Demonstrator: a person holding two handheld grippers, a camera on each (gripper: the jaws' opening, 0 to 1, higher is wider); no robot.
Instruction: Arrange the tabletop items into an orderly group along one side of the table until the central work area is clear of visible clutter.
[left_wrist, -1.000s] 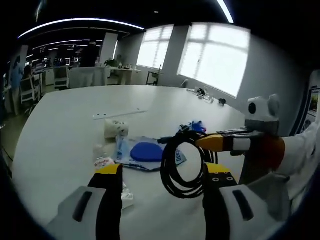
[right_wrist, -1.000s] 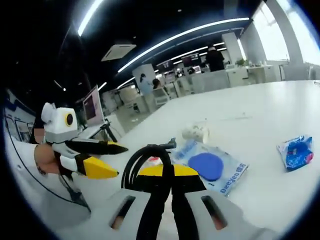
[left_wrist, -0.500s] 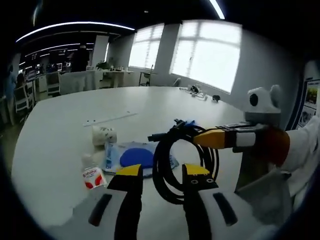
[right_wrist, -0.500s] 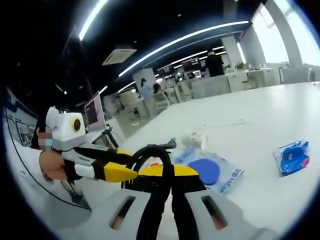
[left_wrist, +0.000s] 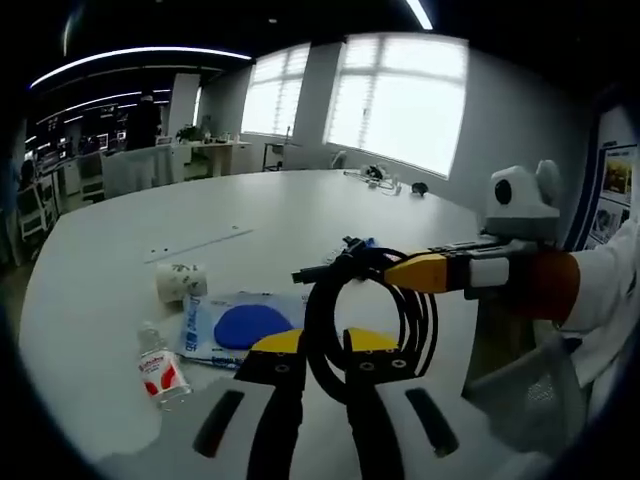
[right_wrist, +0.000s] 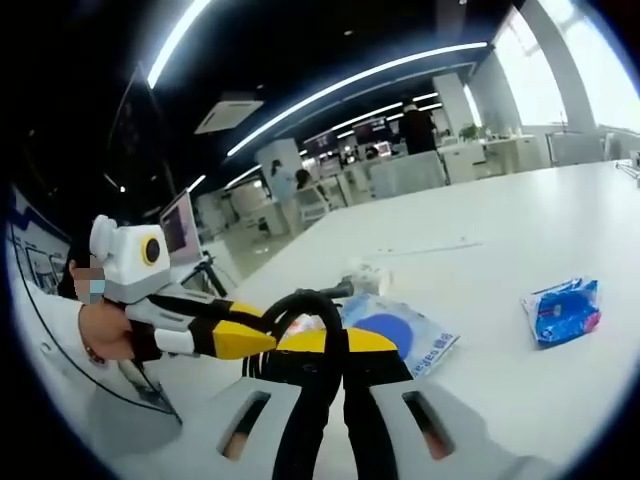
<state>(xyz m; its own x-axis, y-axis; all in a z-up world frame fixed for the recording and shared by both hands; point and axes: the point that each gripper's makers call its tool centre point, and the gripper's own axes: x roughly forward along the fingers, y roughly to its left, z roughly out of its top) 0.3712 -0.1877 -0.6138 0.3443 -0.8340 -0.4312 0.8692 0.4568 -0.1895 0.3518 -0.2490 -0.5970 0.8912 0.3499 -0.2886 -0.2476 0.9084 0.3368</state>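
- While both grippers meet at the coiled black cable, held clear above the white table, the step looks like a handover or joint carry; next it needs setting down along one table edge.
- Right gripper is clamped on the coil; left gripper has its jaws nearly together across the loop, apparently pinching it.
- Blue-disc packet, small bottle, white roll and blue pouch lie mid-table, unsorted.
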